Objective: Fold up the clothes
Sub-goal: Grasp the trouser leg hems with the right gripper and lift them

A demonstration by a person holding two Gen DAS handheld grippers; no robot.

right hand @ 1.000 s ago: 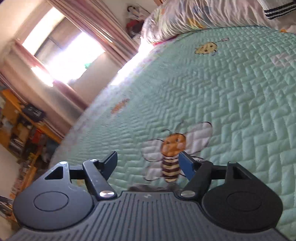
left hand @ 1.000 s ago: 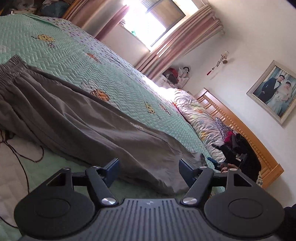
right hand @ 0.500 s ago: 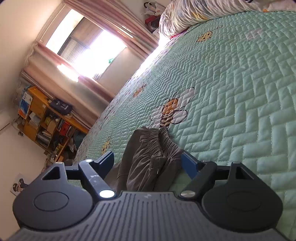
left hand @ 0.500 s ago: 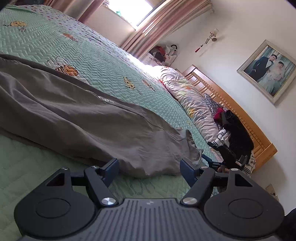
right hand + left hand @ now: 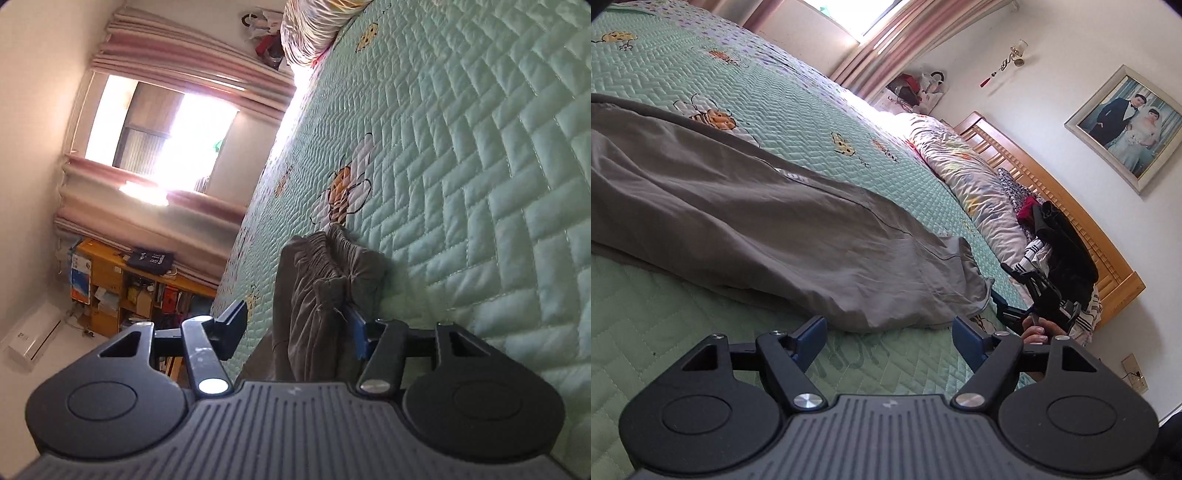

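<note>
The grey trousers [image 5: 746,221] lie lengthwise from upper left to lower right across the bed [image 5: 812,107], left tool [image 5: 888,338] spread, right tool [image 5: 295,325] closing around their waistband [image 5: 325,254].

Your grey trousers [image 5: 768,229] – soft matt cloth, creased, gathered waistband [image 5: 328,258]. Beneath you, green bedspread [image 5: 480,147] – quilted fabric, slight sheen. Headboard [image 5: 1052,184] – slatted varnished wood. Your left gripper [image 5: 888,338] – matt black plastic, shiny metal pivot pins.
</note>
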